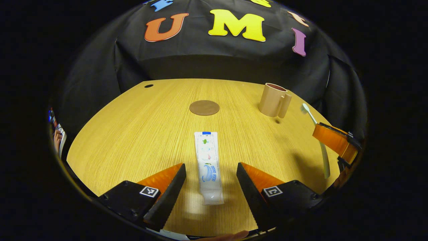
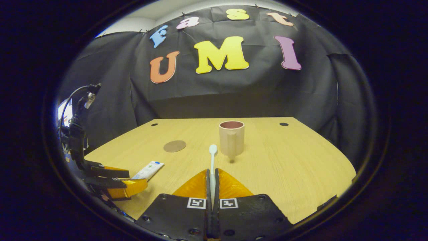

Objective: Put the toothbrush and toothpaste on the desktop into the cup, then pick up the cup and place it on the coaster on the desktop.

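With its brush (image 2: 213, 160) clamped upright, the right tool (image 2: 212, 177) faces the cup (image 2: 231, 138) at 12 o'clock; the left tool (image 1: 211, 174), spread, straddles the paste (image 1: 208, 166).

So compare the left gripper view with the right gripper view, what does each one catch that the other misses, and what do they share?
Left gripper view: the left gripper stands open, its fingers either side of the toothpaste tube's cap end, and the toothbrush's long handle hangs below the right gripper's fingers. Right gripper view: the right gripper is shut on the toothbrush, head pointing toward the cup, and a second hole near the desk's far edge. Both share the wooden desk, the round coaster, cup, toothpaste and toothbrush.
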A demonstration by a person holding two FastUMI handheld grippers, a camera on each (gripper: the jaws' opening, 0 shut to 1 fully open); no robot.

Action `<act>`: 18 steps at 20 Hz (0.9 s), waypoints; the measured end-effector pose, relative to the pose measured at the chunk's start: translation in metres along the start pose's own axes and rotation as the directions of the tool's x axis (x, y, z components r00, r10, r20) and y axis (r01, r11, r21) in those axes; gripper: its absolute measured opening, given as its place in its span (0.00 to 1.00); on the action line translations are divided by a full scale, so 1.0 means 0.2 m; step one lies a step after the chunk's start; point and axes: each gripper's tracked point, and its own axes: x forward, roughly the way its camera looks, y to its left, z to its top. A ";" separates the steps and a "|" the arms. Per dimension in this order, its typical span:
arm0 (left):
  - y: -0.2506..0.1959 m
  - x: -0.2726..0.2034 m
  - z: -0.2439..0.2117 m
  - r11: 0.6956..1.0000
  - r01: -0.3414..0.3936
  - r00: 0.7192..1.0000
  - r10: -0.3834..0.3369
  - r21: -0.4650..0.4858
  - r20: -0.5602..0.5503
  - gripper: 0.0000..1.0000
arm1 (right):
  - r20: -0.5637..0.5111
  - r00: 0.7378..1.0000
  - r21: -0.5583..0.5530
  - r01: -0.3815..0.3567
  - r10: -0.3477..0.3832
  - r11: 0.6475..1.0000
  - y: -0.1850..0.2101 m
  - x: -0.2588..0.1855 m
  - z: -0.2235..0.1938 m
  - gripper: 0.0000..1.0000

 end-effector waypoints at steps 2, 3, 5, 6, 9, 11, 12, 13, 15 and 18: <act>-0.01 0.02 0.01 1.000 0.019 1.000 -0.019 -0.012 0.005 0.94 | 0.024 1.000 -0.012 0.000 0.000 1.000 0.00 -0.02 0.03 0.00; -0.02 0.05 0.02 1.000 0.027 1.000 -0.027 -0.015 0.007 0.93 | 0.040 0.999 -0.018 -0.006 0.007 1.000 0.01 -0.03 0.06 0.01; -0.01 0.08 0.02 1.000 0.015 1.000 -0.016 -0.017 -0.011 0.91 | 0.059 0.998 -0.030 0.003 -0.001 1.000 0.00 -0.05 0.08 0.00; -0.01 0.09 0.01 1.000 0.015 1.000 -0.015 -0.018 -0.022 0.89 | 0.066 0.998 -0.030 -0.001 0.003 1.000 0.01 -0.06 0.09 0.00; -0.01 0.10 -0.02 1.000 -0.001 0.999 0.000 -0.020 -0.045 0.84 | 0.085 0.996 -0.026 -0.001 0.003 1.000 0.01 -0.09 0.14 0.00; -0.02 0.10 -0.01 1.000 0.001 0.999 -0.001 -0.025 -0.036 0.81 | 0.089 0.996 -0.022 0.001 0.001 1.000 -0.01 -0.10 0.15 0.00; -0.04 0.10 -0.01 1.000 0.012 0.999 -0.013 -0.028 -0.032 0.76 | 0.095 0.995 -0.018 -0.003 0.005 1.000 0.00 -0.10 0.16 0.00; -0.04 0.11 0.00 1.000 0.014 1.000 -0.014 -0.021 -0.023 0.74 | 0.098 0.995 -0.015 0.003 -0.002 1.000 -0.01 -0.10 0.16 0.00; -0.03 0.11 -0.02 1.000 0.007 1.000 -0.008 -0.021 -0.030 0.67 | 0.094 0.996 -0.008 0.009 -0.008 1.000 -0.02 -0.10 0.16 0.00; 0.00 0.12 -0.02 1.000 -0.012 0.999 0.013 0.009 -0.031 0.61 | 0.085 0.996 -0.004 0.007 -0.007 1.000 -0.03 -0.10 0.15 0.00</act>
